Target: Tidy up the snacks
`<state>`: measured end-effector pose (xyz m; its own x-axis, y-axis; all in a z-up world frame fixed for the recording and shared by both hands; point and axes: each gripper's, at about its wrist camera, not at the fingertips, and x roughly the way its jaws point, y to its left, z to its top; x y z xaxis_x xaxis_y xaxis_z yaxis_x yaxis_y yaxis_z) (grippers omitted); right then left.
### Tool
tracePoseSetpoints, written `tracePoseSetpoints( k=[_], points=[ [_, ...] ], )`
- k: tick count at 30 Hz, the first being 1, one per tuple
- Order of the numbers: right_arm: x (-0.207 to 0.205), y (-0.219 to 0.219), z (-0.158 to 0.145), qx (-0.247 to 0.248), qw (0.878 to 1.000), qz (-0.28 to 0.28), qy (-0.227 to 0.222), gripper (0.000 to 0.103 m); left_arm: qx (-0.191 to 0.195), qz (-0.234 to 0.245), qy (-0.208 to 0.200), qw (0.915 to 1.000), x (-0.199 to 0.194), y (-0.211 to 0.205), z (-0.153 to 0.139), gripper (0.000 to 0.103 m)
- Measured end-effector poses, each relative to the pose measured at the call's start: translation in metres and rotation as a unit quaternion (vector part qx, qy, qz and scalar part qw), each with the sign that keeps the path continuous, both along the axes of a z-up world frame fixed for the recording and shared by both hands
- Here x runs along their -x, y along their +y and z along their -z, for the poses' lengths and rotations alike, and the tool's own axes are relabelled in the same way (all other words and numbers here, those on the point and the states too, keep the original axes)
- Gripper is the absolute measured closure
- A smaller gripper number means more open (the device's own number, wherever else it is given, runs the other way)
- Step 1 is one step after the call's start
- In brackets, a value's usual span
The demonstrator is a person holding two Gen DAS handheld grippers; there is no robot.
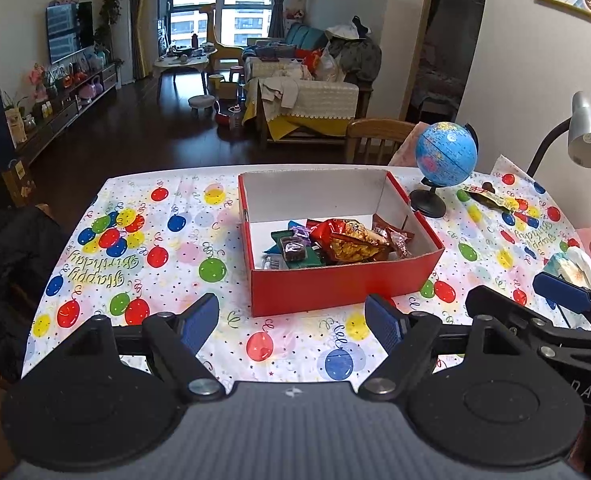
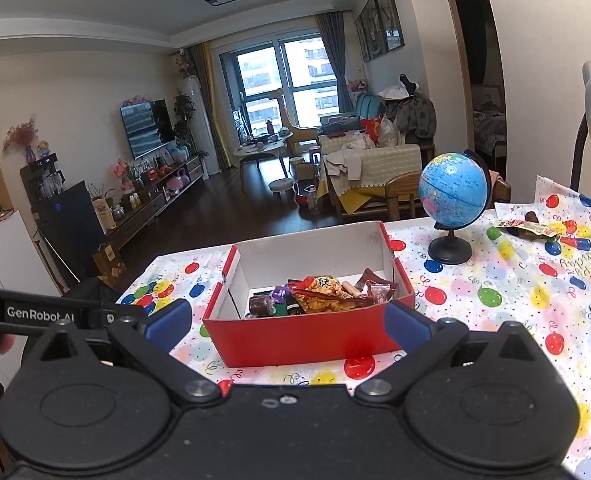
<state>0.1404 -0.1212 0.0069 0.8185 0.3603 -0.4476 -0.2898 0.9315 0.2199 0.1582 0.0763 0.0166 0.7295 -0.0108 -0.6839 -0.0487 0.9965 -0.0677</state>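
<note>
Hovering low over the near edge of the table, the left gripper (image 1: 291,320) has its blue pads spread wide with nothing between them, only balloon-print tablecloth (image 1: 167,240) beneath. The right gripper (image 2: 289,320) sits alongside, jaws just as wide and empty, lined up on the near wall of the red box (image 2: 307,336).

That box stands open-topped in the middle of the table, and the snacks (image 1: 335,242) are piled at its near end: an orange bag of crunchy bits, dark wrapped bars, green and purple packets. The far half of its white floor is bare.

Off to the right, a blue globe (image 1: 446,152) on a black stand sits just beside the box's far corner. Past it, more wrapped snacks (image 1: 491,196) lie loose on the cloth near the table's far right edge, under a grey desk lamp (image 1: 587,136). A tissue pack (image 1: 571,264) rests at the right edge.

Left of the box the cloth runs open to the table's edge. Beyond the far edge there's a wooden chair back (image 1: 379,136), then dark floor, a draped sofa (image 1: 307,96), a TV (image 1: 69,30) and big windows.
</note>
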Motion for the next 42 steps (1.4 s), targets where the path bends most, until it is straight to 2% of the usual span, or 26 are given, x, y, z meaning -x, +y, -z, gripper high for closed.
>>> tracePoseSetpoints(
  k=[13,27,42],
  points=[
    [-0.003,-0.003,0.001,-0.003,1.000,0.013,0.005,0.000,0.004,0.002,-0.001,1.0000,0.003,0.000,0.000,0.023],
    [-0.004,-0.005,0.003,-0.006,1.000,0.016,0.006,0.000,0.005,0.011,-0.026,0.9996,0.012,-0.002,-0.003,0.023],
    [-0.003,-0.004,0.004,-0.006,1.000,0.015,0.005,0.000,0.005,0.019,-0.032,0.9993,0.015,-0.003,-0.004,0.023]
  ],
)
